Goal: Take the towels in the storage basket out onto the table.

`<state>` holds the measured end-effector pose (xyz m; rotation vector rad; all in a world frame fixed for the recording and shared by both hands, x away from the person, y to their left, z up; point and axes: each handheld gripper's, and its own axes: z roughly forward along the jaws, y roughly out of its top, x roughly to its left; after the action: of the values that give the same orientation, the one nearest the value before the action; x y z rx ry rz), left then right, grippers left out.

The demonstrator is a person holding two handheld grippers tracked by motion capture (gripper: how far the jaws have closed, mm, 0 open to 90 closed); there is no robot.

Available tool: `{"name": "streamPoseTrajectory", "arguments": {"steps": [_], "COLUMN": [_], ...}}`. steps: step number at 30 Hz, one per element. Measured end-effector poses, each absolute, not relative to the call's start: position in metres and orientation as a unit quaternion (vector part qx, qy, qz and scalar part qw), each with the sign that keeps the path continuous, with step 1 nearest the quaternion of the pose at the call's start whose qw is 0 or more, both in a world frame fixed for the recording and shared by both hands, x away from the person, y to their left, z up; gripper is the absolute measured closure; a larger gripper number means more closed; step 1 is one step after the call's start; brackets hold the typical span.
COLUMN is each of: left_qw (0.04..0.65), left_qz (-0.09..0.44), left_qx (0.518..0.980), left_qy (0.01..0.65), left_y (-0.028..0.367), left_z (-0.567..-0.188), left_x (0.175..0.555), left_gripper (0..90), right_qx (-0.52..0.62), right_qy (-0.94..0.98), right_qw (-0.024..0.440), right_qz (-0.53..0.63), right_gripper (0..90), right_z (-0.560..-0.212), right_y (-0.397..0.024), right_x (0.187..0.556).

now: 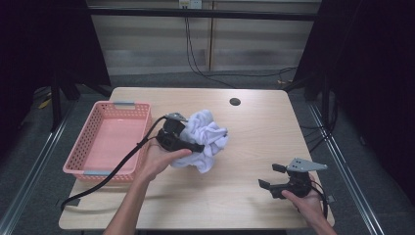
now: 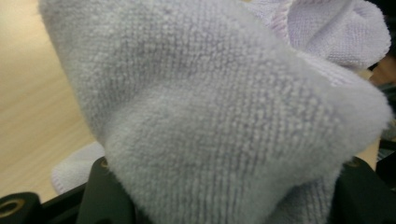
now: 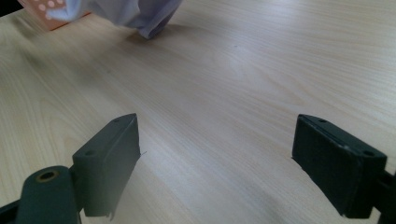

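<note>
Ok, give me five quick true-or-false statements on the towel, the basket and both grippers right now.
1. The left gripper grips the crumpled white terry towel. True.
2. The towel lies inside the pink perforated plastic basket. False: it is beside the basket, over the light wooden table.
3. The right gripper is open, holding nothing. True.
4. The basket holds another towel. False: it is empty.
5. The right gripper touches the towel. False: it is well apart.

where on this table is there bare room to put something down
Bare wood lies between the crumpled white towel and the right gripper, and along the far edge past the dark round hole. The left is crowded: pink plastic basket, left gripper.
</note>
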<state>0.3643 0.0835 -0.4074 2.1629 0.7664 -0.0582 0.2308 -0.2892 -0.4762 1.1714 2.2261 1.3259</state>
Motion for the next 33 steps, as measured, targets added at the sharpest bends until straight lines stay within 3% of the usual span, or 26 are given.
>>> {"name": "streamPoseTrajectory", "arguments": {"steps": [6, 9, 12, 20, 30, 33], "left_qw": [0.385, 0.366, 0.377, 0.399, 0.406, 0.437], "left_qz": [-0.035, -0.04, -0.028, -0.051, -0.04, -0.055], "left_qx": [0.871, 0.882, 0.881, 0.871, 0.87, 0.855], "left_qy": [0.302, 0.293, 0.285, 0.281, 0.277, 0.274], "left_y": [0.068, 0.054, 0.05, 0.059, 0.072, 0.083], "left_z": [-0.44, -0.471, -0.478, -0.463, -0.436, -0.429], "left_x": [0.361, 0.357, 0.352, 0.356, 0.351, 0.351], "left_gripper": [38.6, 33.3, 26.6, 16.6, 15.9, 15.9], "right_qx": [0.408, 0.405, 0.404, 0.391, 0.383, 0.37], "right_qy": [0.775, 0.777, 0.778, 0.79, 0.791, 0.794], "right_qw": [0.147, 0.146, 0.147, 0.137, 0.132, 0.137], "right_qz": [0.46, 0.459, 0.458, 0.452, 0.458, 0.463], "right_gripper": [14.6, 14.6, 14.6, 18.3, 14.8, 14.7], "right_z": [-0.476, -0.477, -0.477, -0.478, -0.47, -0.461], "right_y": [-0.289, -0.288, -0.287, -0.28, -0.27, -0.261], "right_x": [0.231, 0.23, 0.231, 0.231, 0.234, 0.236]}}
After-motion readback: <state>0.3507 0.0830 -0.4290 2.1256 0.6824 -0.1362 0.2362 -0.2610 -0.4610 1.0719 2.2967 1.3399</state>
